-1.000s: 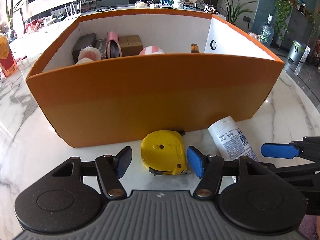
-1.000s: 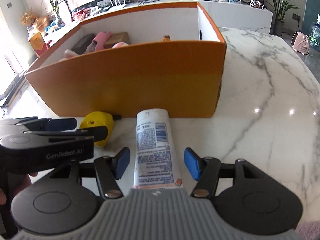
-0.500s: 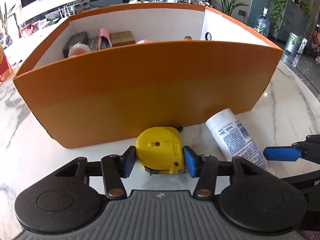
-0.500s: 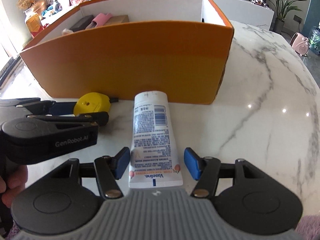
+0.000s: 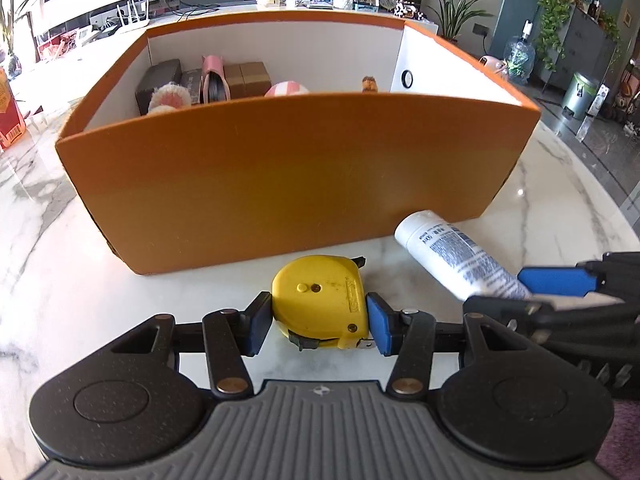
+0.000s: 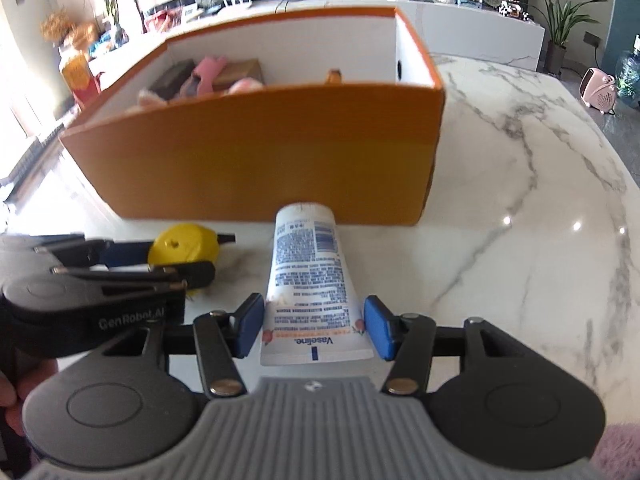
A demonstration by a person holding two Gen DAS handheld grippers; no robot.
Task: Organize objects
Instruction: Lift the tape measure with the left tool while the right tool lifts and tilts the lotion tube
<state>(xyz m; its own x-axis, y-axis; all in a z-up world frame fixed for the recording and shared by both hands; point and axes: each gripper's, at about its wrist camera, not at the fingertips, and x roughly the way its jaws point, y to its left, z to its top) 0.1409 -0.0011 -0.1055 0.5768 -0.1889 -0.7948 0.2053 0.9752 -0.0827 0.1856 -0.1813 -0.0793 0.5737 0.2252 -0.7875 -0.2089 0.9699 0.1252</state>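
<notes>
A yellow tape measure [image 5: 320, 300] lies flat on the marble table in front of the orange box [image 5: 280, 184]. My left gripper [image 5: 319, 328] is shut on it, one blue pad against each side. To its right lies a white Vaseline tube [image 6: 308, 264], cap end toward the box [image 6: 260, 152]. My right gripper [image 6: 314, 328] straddles the tube's flat end. Its jaws are closing, and the pads touch the tube's edges. The tube [image 5: 452, 256] also shows in the left wrist view. In the right wrist view, the tape measure [image 6: 184, 244] shows partly behind the left gripper [image 6: 120, 264].
Inside the box are a dark block [image 5: 160, 80], a pink holder [image 5: 214, 80], brown cartons [image 5: 248, 78] and fluffy pink items. A red carton [image 5: 8, 116] stands far left. Bare marble table [image 6: 520, 200] stretches to the right. A hand [image 6: 8, 392] holds the left gripper.
The left jaws closed from wide open onto the tape measure and stayed there. The right jaws narrowed onto the tube's flat end. More of the box's inside shows now.
</notes>
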